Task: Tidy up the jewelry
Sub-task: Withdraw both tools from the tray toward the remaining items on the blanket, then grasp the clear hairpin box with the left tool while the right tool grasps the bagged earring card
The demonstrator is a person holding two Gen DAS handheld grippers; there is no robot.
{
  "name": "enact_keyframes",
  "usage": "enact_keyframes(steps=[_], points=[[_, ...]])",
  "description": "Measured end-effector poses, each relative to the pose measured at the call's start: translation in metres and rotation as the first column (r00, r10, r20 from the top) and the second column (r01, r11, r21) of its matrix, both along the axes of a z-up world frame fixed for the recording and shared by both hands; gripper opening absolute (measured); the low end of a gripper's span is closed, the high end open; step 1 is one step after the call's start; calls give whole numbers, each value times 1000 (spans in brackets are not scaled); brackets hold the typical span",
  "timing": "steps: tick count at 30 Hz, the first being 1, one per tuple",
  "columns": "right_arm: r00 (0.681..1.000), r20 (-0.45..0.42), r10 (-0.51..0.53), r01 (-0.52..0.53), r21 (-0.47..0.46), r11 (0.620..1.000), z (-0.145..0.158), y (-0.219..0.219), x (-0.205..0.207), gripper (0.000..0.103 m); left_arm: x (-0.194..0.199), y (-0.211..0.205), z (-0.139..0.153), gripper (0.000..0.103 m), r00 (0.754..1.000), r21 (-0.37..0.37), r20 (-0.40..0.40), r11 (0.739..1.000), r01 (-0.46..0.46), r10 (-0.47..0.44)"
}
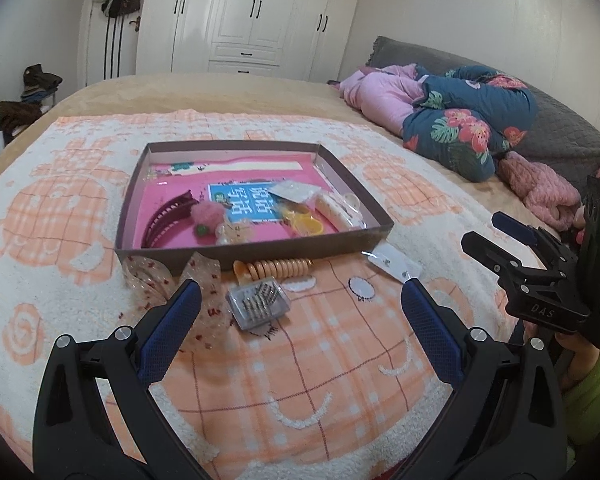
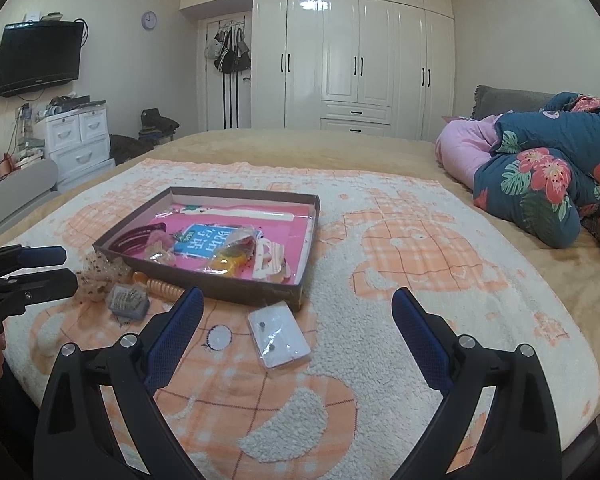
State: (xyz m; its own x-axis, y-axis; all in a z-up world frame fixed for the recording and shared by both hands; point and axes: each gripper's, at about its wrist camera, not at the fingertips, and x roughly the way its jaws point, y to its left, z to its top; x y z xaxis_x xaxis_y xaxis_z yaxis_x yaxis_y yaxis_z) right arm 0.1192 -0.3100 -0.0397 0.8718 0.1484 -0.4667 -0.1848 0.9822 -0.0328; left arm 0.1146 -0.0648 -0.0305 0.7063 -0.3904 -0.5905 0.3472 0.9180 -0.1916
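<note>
The bed (image 2: 380, 148) takes the lower half of both views, and an orange-and-white blanket (image 2: 400, 280) spread over it serves as the sorting surface, probably to keep small pieces from sinking into the bedding. Left of centre in the right wrist view sits a shallow brown box (image 2: 204, 292), open-topped so items can be dropped straight in. Inside it, from the left of the left wrist view, lie a dark red headband (image 1: 168, 216), a pink pom-pom tie (image 1: 209, 213), a yellow piece (image 1: 306, 222) and a white hair claw (image 1: 340, 210), all on a pink printed liner.

Four things wait on the blanket in front of the box: a sheer spotted bow (image 1: 168, 280) at lower left, an orange coil hair tie (image 1: 276, 269) against the box's near wall, a small clear case of pins (image 1: 258, 302), and a white earring card (image 2: 279, 334) near the box's near right corner.

The left tongs (image 1: 300, 312) hover apart, the clear case lying between their tips in the frame; the right tongs (image 2: 298, 318) also stand apart, framing the earring card. Neither holds anything, so each looks lined up for a pick.
</note>
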Motion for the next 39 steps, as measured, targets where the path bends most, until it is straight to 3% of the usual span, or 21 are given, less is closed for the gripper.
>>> enact_keyframes(steps=[19, 31, 35, 39], points=[[998, -61, -1, 0, -11, 1000, -26, -5, 14, 92, 19, -12, -41, 92, 993, -22, -113, 1000, 14, -16], [976, -214, 45, -66, -91, 994, -59, 12, 57, 91, 47, -16, -56, 91, 986, -25, -167, 999, -35, 30], [960, -274, 63, -87, -79, 993, -70, 14, 77, 84, 55, -16, -62, 90, 981, -25, -185, 998, -59, 53], [953, -294, 72, -99, -78, 992, -76, 15, 81, 71, 59, -18, -66, 78, 981, 2, -182, 997, -72, 71]])
